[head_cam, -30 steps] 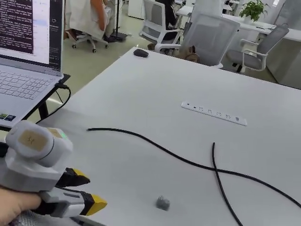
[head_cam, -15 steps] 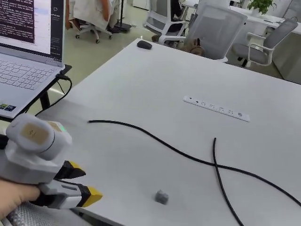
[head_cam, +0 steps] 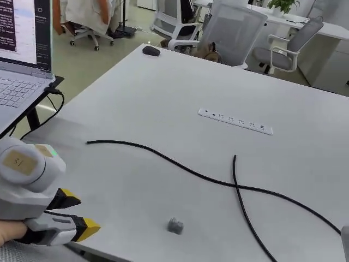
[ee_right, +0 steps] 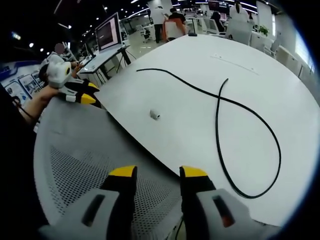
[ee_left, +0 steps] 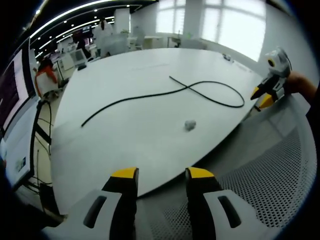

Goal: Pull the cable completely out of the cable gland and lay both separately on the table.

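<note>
A long black cable [head_cam: 163, 159] lies loose on the white table [head_cam: 163, 93], crossing over itself near the right. The small grey cable gland [head_cam: 175, 225] sits apart from it near the front edge. My left gripper [head_cam: 80, 214] hovers at the table's front left corner, open and empty, left of the gland. In the left gripper view my jaws [ee_left: 162, 175] stand apart, with the gland [ee_left: 190, 124] and cable [ee_left: 150, 95] ahead. In the right gripper view my right gripper [ee_right: 157, 172] is open, off the table edge, facing the gland [ee_right: 155, 114] and cable [ee_right: 220, 100].
A white power strip [head_cam: 234, 120] lies past the cable. A laptop [head_cam: 13, 60] stands on a stand at the left, and a mouse [head_cam: 151, 51] rests at the far corner. Office chairs [head_cam: 229, 33] stand behind the table. A mesh chair back [ee_right: 80, 165] lies under the right gripper.
The head camera has swung a little right. My left gripper has drawn back slightly toward the front left corner. Cable and gland have stayed where they were.
</note>
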`<action>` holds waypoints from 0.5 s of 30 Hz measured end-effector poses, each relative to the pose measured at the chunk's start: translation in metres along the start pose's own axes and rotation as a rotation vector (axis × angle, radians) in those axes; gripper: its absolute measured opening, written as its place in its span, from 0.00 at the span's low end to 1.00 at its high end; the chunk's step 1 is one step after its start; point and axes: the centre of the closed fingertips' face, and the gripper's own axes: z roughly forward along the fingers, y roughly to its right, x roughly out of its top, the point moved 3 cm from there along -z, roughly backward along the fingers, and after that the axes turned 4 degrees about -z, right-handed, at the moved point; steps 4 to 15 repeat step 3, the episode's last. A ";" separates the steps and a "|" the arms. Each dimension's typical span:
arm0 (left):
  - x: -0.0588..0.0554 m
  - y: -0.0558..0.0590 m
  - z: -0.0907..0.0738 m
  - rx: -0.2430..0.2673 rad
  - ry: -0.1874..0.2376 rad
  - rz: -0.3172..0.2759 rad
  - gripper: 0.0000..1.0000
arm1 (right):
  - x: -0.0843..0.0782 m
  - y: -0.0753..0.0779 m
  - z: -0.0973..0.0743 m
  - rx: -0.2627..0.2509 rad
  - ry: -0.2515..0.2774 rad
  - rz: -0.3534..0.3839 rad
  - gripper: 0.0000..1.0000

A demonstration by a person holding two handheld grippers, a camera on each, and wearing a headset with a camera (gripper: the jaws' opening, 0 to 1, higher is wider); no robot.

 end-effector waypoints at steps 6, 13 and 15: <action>-0.002 -0.002 0.000 0.021 -0.015 0.010 0.39 | 0.000 0.001 -0.001 0.006 -0.001 -0.005 0.36; -0.002 -0.002 0.000 0.021 -0.015 0.010 0.39 | 0.000 0.001 -0.001 0.006 -0.001 -0.005 0.36; -0.002 -0.002 0.000 0.021 -0.015 0.010 0.39 | 0.000 0.001 -0.001 0.006 -0.001 -0.005 0.36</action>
